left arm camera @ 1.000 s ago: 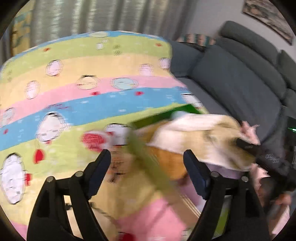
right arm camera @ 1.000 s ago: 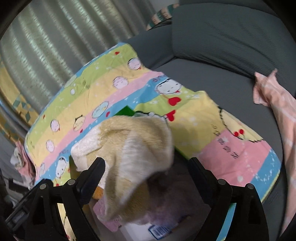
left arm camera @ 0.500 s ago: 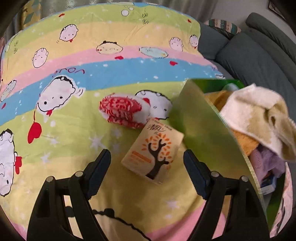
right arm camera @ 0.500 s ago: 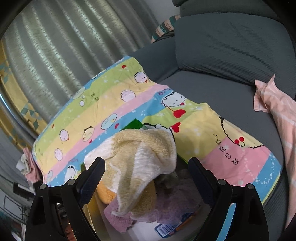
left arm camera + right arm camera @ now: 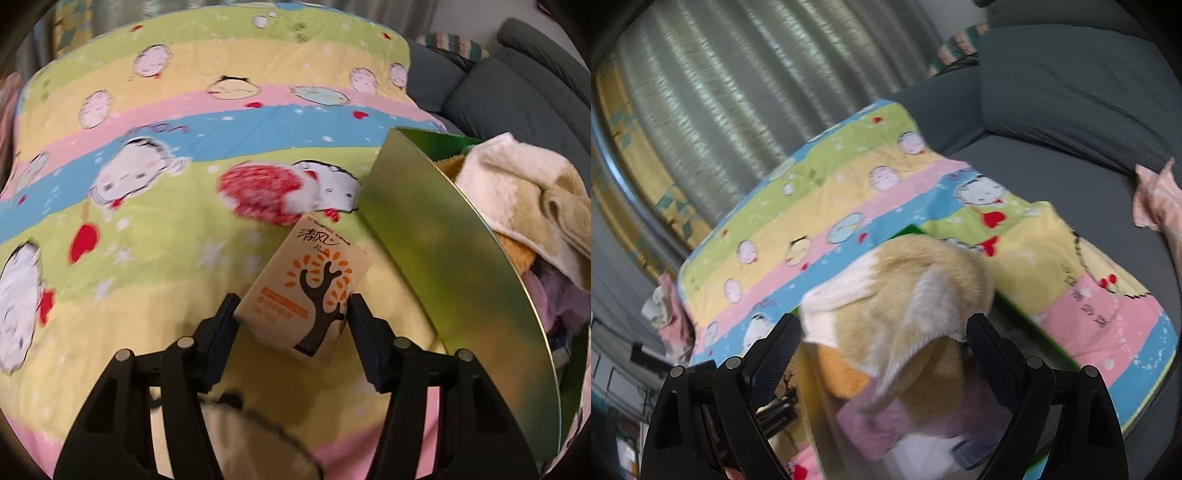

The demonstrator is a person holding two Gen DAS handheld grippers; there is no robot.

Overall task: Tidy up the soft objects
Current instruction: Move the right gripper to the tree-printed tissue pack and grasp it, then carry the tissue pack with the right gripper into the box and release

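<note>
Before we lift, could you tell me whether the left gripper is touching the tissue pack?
Touching: the left wrist view shows both fingers of the left gripper pressed against the tissue pack.

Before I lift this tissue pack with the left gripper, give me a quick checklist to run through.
1. Tissue pack between the left gripper fingers, whose jaws have just been closing: ok.
2. Pads pressing on both sides: ok, by the look.
3. Grip centred: not ok, only the near end is held.
4. Red and white soft item clear of the pack: ok.
5. Green box has room: cannot tell, towel heaped on top.
6. Right gripper empty: ok.
</note>
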